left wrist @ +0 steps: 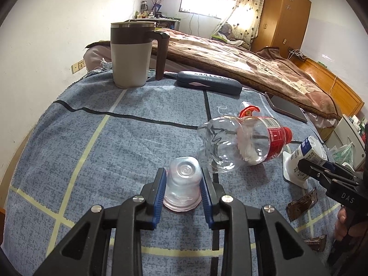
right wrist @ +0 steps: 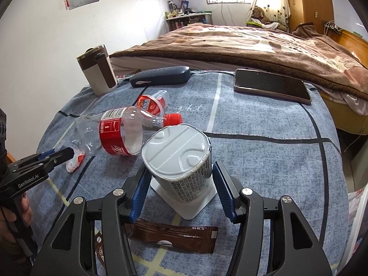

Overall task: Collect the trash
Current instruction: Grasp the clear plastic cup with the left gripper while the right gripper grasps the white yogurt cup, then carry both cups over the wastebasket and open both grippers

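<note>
the left tool pinches a small clear cup, upside down on the blue table, across its thin walls; it looks light and easily crushed. to its right lies a crumpled bottle. the right tool stands spread around an upturned white yogurt cup, pads not touching; likely light, stiff enough to grip mid-wall.

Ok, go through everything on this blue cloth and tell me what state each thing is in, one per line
Left gripper: closed on the small clear cup, which stands upside down.
Right gripper: open around the white yogurt cup, also upside down.
Plastic bottle: lying on its side, red cap on.
Mug: upright, lid on.
Glasses case: closed.
Phone: lying flat, screen dark.
Brown sachet: lying flat, looks torn open.
</note>
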A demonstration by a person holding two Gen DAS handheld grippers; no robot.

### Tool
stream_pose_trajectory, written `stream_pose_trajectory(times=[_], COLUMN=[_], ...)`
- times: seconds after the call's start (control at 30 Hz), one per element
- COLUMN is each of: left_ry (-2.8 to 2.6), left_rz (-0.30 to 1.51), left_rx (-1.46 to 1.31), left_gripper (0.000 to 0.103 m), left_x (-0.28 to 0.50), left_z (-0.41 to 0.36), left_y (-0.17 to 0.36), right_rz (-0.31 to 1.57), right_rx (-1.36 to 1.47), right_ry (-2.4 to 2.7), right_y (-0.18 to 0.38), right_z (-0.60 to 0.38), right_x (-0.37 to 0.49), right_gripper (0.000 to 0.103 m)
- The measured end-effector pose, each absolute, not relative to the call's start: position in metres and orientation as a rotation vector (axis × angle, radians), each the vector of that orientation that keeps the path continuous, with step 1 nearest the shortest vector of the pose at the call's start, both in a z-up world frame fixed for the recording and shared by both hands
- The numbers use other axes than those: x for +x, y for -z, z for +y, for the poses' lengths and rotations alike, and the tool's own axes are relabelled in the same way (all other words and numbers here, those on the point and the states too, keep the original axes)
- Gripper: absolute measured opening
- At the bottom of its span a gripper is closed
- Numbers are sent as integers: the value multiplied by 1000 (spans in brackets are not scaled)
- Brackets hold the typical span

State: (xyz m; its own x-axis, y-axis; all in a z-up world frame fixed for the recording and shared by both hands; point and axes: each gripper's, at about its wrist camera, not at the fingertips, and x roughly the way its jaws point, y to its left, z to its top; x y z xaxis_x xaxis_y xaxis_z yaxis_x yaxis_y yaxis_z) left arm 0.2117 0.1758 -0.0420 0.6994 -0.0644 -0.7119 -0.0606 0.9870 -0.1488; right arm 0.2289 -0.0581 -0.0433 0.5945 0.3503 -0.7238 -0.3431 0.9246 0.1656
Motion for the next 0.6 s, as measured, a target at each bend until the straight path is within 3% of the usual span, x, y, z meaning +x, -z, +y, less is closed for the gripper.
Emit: stream_pose_trajectory(times=[0.6], left_ry=[56], left_rz=[736], left_rx=[-143], left_gripper=[31], left_x=[179], left_z=[150], left_y=[12], right_rz=[790], right_rx=[53], right_ry=[-389], right_y=[28], right_z=[-78], right_x=[211], right_gripper=[56])
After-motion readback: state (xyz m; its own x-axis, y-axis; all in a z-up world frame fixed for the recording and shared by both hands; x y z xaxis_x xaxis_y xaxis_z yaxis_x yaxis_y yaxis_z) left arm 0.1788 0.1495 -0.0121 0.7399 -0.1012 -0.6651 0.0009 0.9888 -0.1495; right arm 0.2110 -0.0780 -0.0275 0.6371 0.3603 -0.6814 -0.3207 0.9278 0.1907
